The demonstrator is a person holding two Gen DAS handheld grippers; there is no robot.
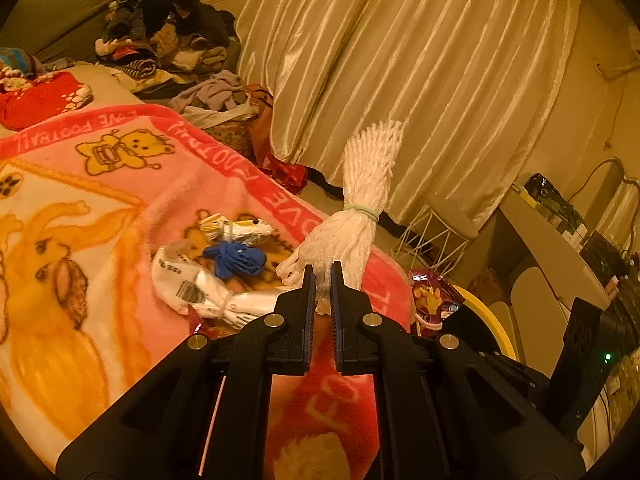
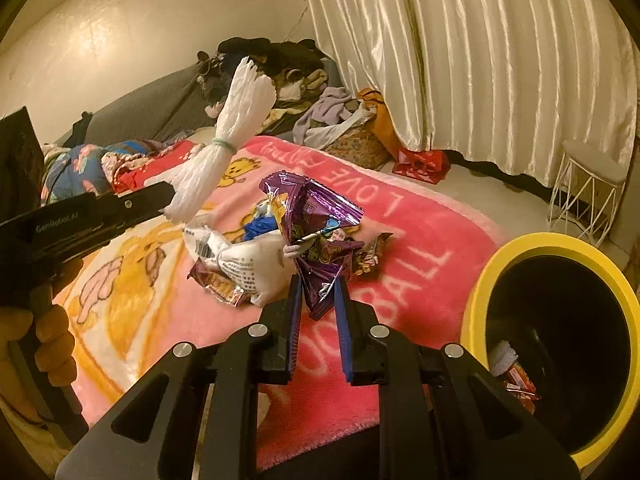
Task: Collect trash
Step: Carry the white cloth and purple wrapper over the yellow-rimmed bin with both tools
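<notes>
- Trash is in both grippers. The left gripper (image 1: 321, 276) has its two fingers squeezed tight on the bottom end of a white foam net (image 1: 362, 200), which has a pale green band round its middle.
- The foam net sticks up above the bed, and its top end fans out in front of the curtain (image 1: 440, 60).
- The right gripper (image 2: 318, 294) is nearly closed too. Its fingers pinch the bottom corner of a shiny purple snack wrapper (image 2: 316, 224) and hold it up off the bed.
- More trash lies on the pink blanket (image 2: 420, 240) just past the fingers: a white plastic bag (image 2: 244, 260) tied in a knot, a blue crumpled bag (image 1: 236, 260), a small white and yellow wrapper (image 1: 236, 229) and a little brown wrapper (image 2: 372, 256).
- A black bin with a yellow rim (image 2: 520, 244) stands beside the bed, to the right of the right gripper. Some trash is already lying inside it.
- A hand (image 2: 52, 340) holds the left gripper's handle.
- A pile of clothes (image 1: 168, 36) sits at the far end of the bed.
</notes>
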